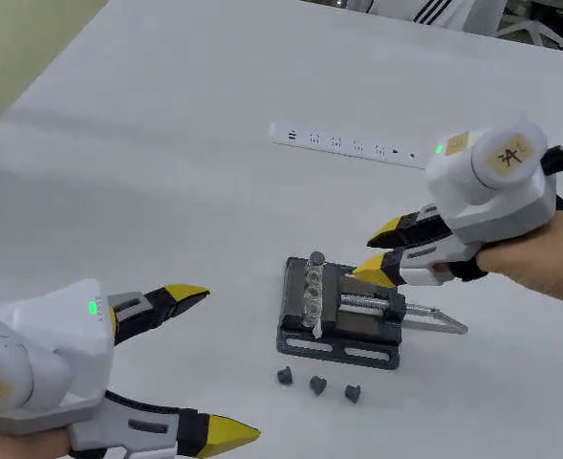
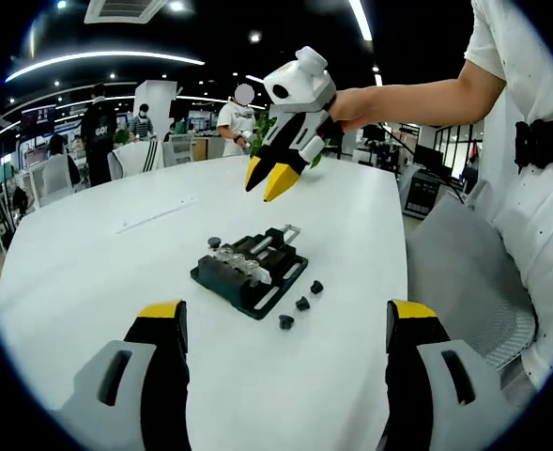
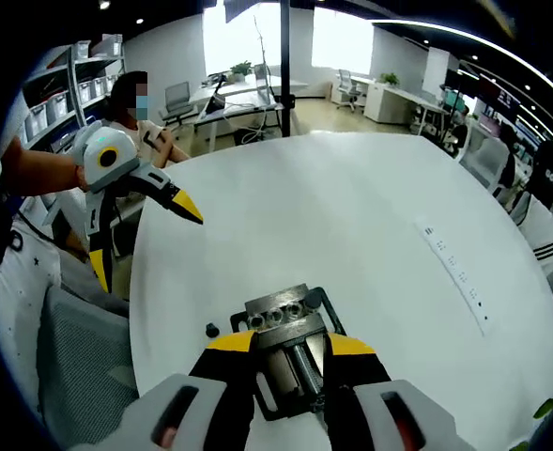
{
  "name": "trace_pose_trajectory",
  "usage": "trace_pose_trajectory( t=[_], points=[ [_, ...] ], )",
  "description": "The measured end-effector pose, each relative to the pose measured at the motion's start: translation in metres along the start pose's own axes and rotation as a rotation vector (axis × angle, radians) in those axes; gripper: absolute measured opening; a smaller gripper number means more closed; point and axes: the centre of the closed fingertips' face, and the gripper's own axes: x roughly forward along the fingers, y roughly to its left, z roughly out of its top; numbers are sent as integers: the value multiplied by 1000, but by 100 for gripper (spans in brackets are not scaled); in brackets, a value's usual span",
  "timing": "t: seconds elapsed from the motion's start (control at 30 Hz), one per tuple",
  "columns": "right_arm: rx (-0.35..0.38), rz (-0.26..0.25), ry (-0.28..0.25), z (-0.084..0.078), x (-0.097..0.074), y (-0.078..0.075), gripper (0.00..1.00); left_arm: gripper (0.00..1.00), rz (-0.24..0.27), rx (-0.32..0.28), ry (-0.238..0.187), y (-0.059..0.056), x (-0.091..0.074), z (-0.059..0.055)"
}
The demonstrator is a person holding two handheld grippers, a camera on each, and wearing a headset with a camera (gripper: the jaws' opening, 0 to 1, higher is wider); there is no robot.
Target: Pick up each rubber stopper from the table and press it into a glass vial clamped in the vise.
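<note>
left gripper [image 1: 212,363] wide, empty | right gripper [image 1: 375,253] narrow, empty, near vise [image 1: 338,349] | head view: three stoppers [image 1: 317,384] beside vise

Flat on the worktop [image 1: 166,143], well in from its edge: long white power strip [image 1: 348,145]. Just beside the worktop's rim: grey mesh chair [image 3: 69,362]. Beyond the worktop: shelves [image 3: 74,85] with bins, office desks [image 3: 229,99], potted plants [image 3: 241,68], standing people [image 2: 98,127]. Above the worktop: ceiling light strips [image 2: 107,64].
</note>
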Motion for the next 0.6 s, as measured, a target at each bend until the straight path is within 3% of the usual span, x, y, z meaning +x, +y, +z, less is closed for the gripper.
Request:
trace_pose_trajectory(
  t=[0.27,0.6],
  points=[
    [77,-35,-87,-22,-32,17,30,80,-14,15,31,-3,7,-4],
    [170,-69,-150,-51,-54,37,35,71,-35,21,64,-6,21,-9]
  ],
)
